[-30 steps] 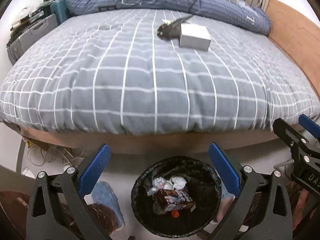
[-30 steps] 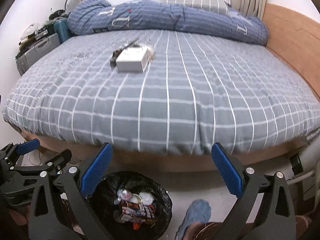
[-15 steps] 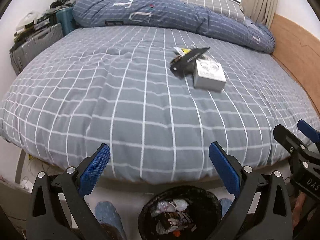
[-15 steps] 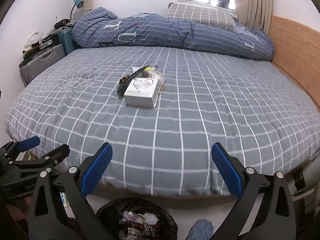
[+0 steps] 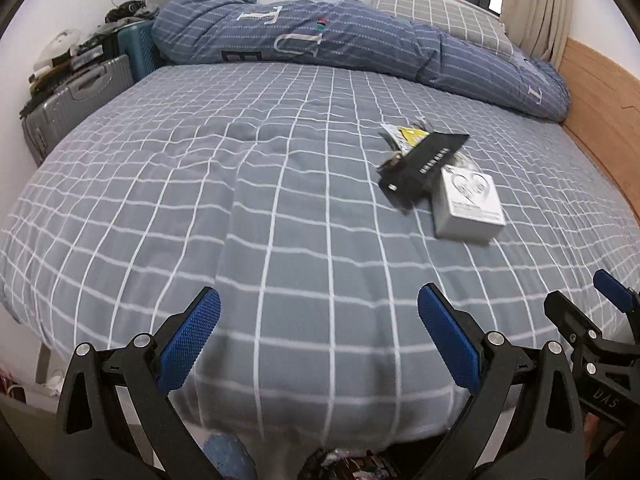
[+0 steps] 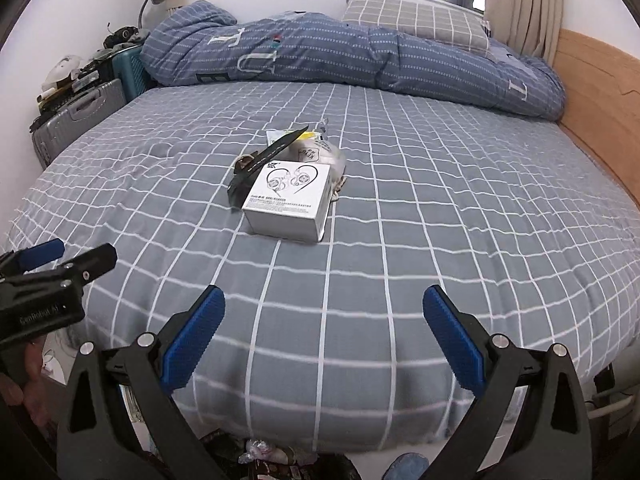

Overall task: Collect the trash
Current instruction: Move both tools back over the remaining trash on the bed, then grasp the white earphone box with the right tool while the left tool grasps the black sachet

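1. The white box (image 6: 289,200) lies mid-bed (image 6: 440,240) in a small trash pile, with a black card sleeve (image 5: 422,166) leaning on it and wrappers just behind.
2. The box looks light and stiff; its side walls suit the hold. The sleeve looks thin, flexible, likely slippery.
3. The left gripper (image 5: 318,340) and right gripper (image 6: 324,340) both hang with fingers spread, empty.
4. Compared with a second ago, both views have lifted from the bin (image 6: 272,458) toward the pile, now nearer.

The trash bin (image 6: 276,466) is cut by the bottom edge in both views, only scraps of its contents showing. The black packet (image 5: 424,166) hides part of the yellow wrapper (image 5: 412,135) behind it. Small print on the white box (image 6: 286,196) is unreadable. The box looks smeared in the left view
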